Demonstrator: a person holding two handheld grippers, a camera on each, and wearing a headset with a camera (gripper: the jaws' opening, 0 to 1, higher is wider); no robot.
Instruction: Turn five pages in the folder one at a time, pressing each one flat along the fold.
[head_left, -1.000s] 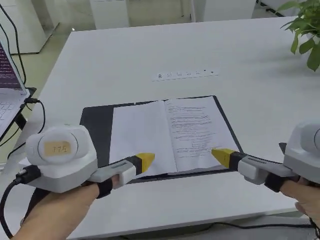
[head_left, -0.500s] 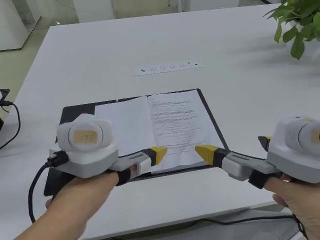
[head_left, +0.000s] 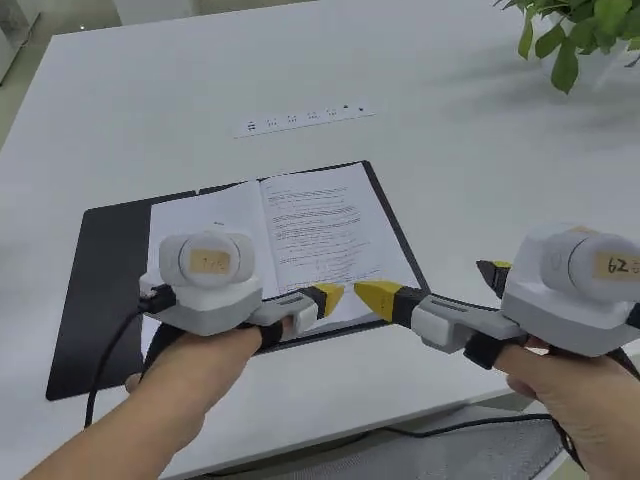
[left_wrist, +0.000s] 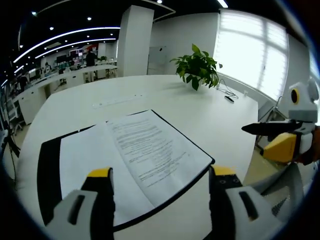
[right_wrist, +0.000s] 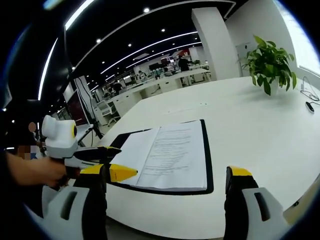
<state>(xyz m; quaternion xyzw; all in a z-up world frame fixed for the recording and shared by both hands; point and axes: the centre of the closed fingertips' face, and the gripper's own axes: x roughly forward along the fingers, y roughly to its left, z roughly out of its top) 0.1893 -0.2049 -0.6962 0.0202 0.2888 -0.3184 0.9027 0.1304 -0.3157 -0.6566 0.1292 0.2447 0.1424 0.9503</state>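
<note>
four spread fingers (left_wrist: 100, 205), folder (left_wrist: 150, 150) just ahead

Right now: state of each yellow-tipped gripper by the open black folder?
Left gripper: open, nothing between its jaws.
Right gripper: open, nothing between its jaws.

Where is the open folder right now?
Head view: the open folder lies flat on the white table, centre-left near the front edge, with the socket strip beyond it.

We cannot read the print on the folder's (head_left: 100, 260) right page (head_left: 315, 230); the left gripper (head_left: 325, 298) hides part of its near edge; beyond it, the plant (head_left: 565, 35) is cropped.
</note>
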